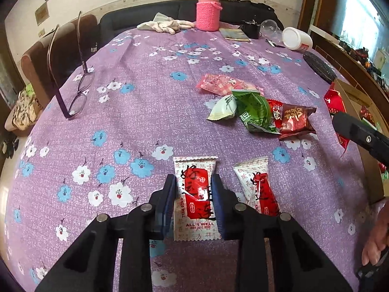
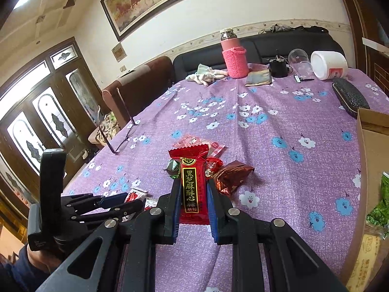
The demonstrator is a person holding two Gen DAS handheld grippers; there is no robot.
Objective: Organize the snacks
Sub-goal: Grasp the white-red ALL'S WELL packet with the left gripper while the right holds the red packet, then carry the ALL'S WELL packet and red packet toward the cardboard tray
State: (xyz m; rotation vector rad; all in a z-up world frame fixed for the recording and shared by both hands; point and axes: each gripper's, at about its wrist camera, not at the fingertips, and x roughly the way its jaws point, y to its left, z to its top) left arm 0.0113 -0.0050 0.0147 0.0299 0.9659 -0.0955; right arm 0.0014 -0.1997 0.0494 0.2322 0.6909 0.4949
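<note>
My left gripper [image 1: 193,180] is shut on a white-and-red snack packet [image 1: 195,209], low over the purple flowered tablecloth [image 1: 145,121]. A matching packet [image 1: 257,189] lies just to its right. Further back sits a pile of snacks: a pink packet [image 1: 226,85], green packets [image 1: 255,109] and a dark red one [image 1: 294,119]. My right gripper [image 2: 193,182] is shut on a red packet [image 2: 193,168] with gold characters, held up in front of that pile. In the right wrist view the left gripper [image 2: 116,202] is at the lower left.
A cardboard box [image 2: 372,141] holding green packets [image 2: 381,204] stands at the table's right edge. Glasses [image 1: 77,92] stand at the left. A pink bottle [image 1: 209,12], cloth gloves [image 1: 165,25], a white jar [image 1: 297,39] and a black case [image 1: 318,65] line the far side.
</note>
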